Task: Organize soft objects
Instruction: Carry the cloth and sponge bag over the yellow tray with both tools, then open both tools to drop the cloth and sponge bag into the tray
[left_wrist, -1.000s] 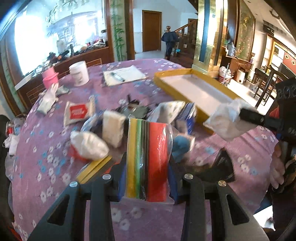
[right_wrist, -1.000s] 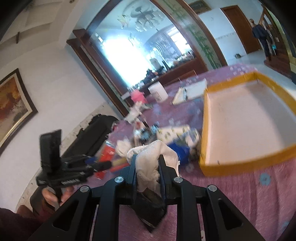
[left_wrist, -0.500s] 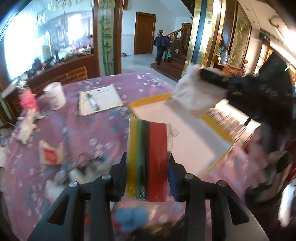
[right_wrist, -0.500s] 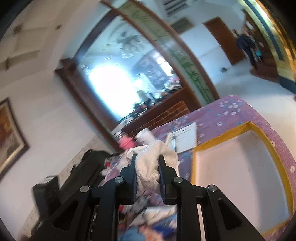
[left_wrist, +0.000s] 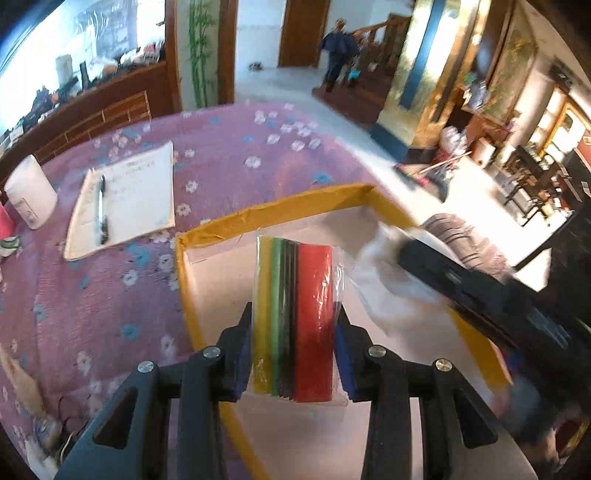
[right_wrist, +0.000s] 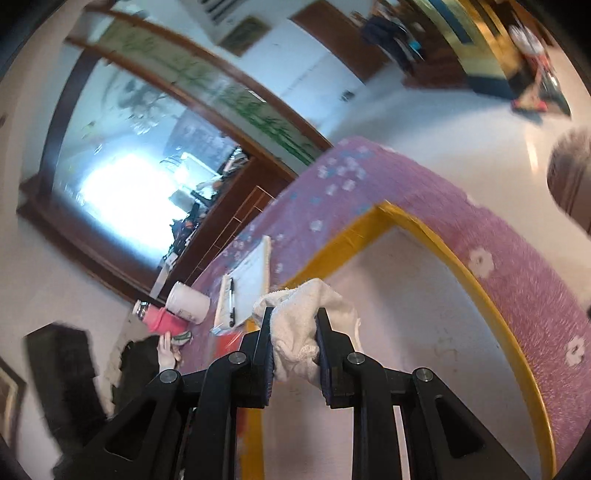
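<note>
My left gripper (left_wrist: 293, 328) is shut on a clear-wrapped pack of coloured sheets (left_wrist: 297, 317), striped yellow, green, black and red, held upright over the white floor of the yellow-rimmed tray (left_wrist: 273, 210). My right gripper (right_wrist: 293, 334) is shut on a crumpled white cloth (right_wrist: 303, 317) and hangs over the same tray (right_wrist: 458, 273), rolled to one side. In the left wrist view the right gripper's black body (left_wrist: 476, 291) reaches in from the right, blurred, with the white cloth (left_wrist: 391, 291) at its tip above the tray.
A purple flowered tablecloth (left_wrist: 122, 295) covers the round table. A notepad with a pen (left_wrist: 125, 203) and a white cup (left_wrist: 29, 192) lie left of the tray; a pink bottle (right_wrist: 159, 319) stands beyond. A striped stool (left_wrist: 461, 236) sits past the table's right edge.
Both grippers have swung right, away from the heap of soft things, and now hang over the yellow tray. Each keeps its load. The right gripper has rolled sideways.
</note>
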